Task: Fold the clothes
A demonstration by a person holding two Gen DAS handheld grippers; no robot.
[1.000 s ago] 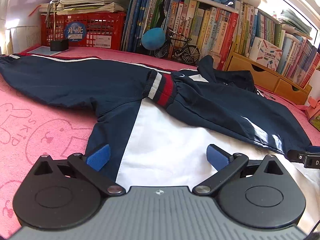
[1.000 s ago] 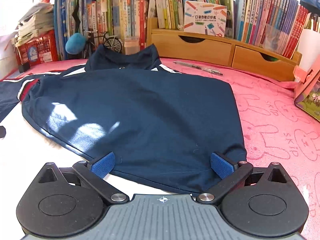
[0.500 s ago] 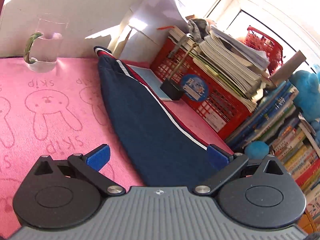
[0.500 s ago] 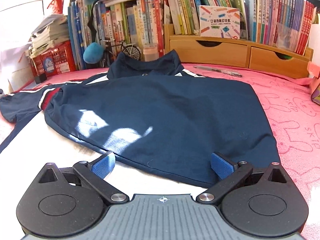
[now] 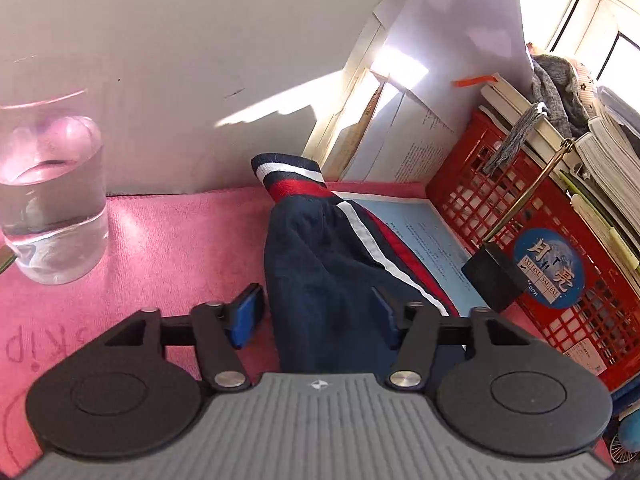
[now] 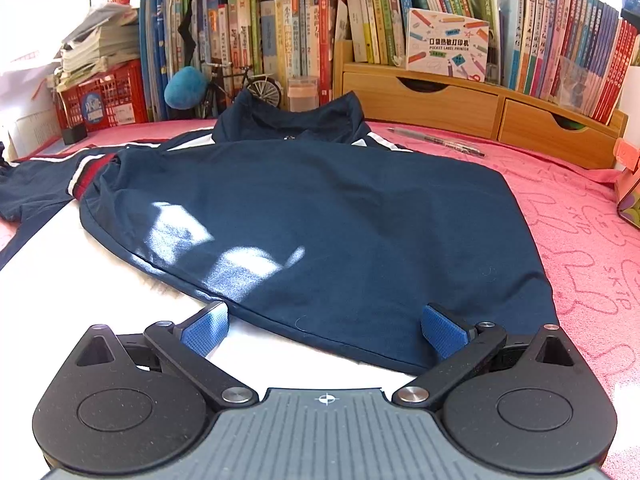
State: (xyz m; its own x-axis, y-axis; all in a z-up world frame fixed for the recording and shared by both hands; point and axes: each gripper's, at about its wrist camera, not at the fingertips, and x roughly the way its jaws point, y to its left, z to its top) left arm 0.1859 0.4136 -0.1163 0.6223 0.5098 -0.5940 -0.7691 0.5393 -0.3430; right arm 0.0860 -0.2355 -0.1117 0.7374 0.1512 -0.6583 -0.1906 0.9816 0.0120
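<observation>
The navy zip-up jacket with white panels [image 6: 320, 208] lies spread on the pink rabbit-print cloth [image 6: 580, 240], one side already folded across its white middle, collar toward the bookshelf. Its far sleeve [image 5: 332, 264], navy with a red and white stripe and a ribbed cuff, stretches off toward the red plastic crate [image 5: 560, 248], and the left gripper [image 5: 316, 316] sits right over it: the sleeve fabric runs between the blue pads, and the jaws are closing in on it, the left pad [image 5: 246, 314] not yet quite against the cloth. A glass of water [image 5: 48, 204] stands well off to the side. The right gripper [image 6: 324, 328] hangs spread wide above the folded hem, gripping nothing.
</observation>
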